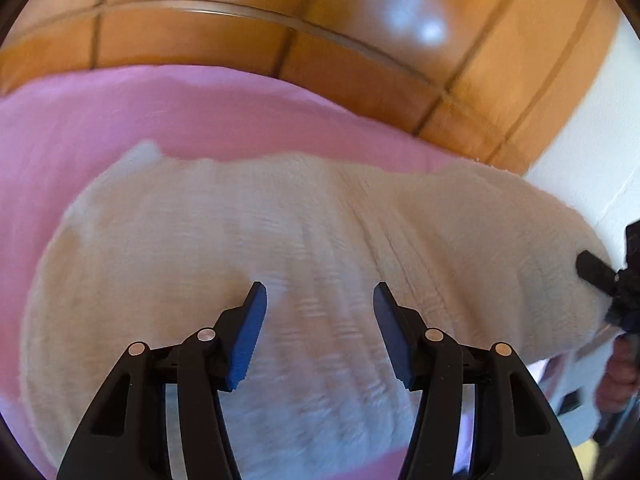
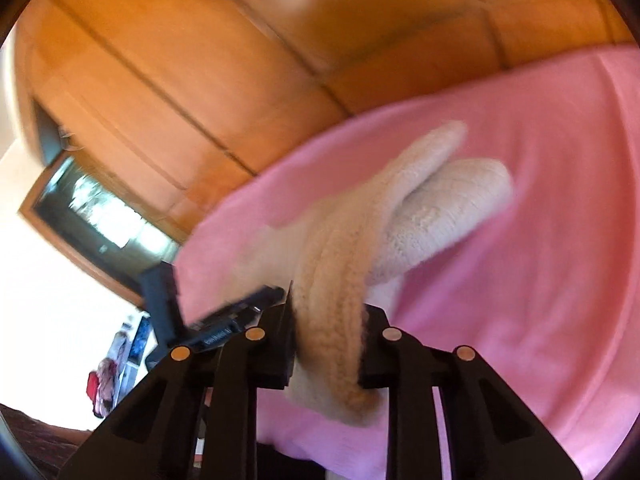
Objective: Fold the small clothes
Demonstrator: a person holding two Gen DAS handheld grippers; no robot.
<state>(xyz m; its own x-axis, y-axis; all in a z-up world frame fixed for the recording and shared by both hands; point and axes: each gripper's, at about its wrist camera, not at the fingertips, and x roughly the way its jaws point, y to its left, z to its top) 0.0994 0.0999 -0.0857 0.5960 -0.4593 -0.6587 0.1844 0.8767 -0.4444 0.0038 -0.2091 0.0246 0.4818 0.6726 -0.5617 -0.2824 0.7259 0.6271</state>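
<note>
A cream knitted garment (image 1: 280, 240) lies spread over a pink cloth (image 1: 120, 120). My left gripper (image 1: 320, 300) is open just above the garment's middle, with nothing between its blue pads. My right gripper (image 2: 326, 312) is shut on a thick rolled edge of the cream garment (image 2: 340, 300) and holds it lifted off the pink cloth (image 2: 520, 240). The rest of the garment hangs forward from the jaws. The right gripper also shows at the far right of the left wrist view (image 1: 600, 272), at the garment's edge.
Orange-brown wooden panels (image 1: 280, 20) rise behind the pink cloth. A white wall (image 1: 592, 140) is at the right. In the right wrist view a dark framed window (image 2: 92, 208) and the left gripper's black body (image 2: 168, 300) are at the left.
</note>
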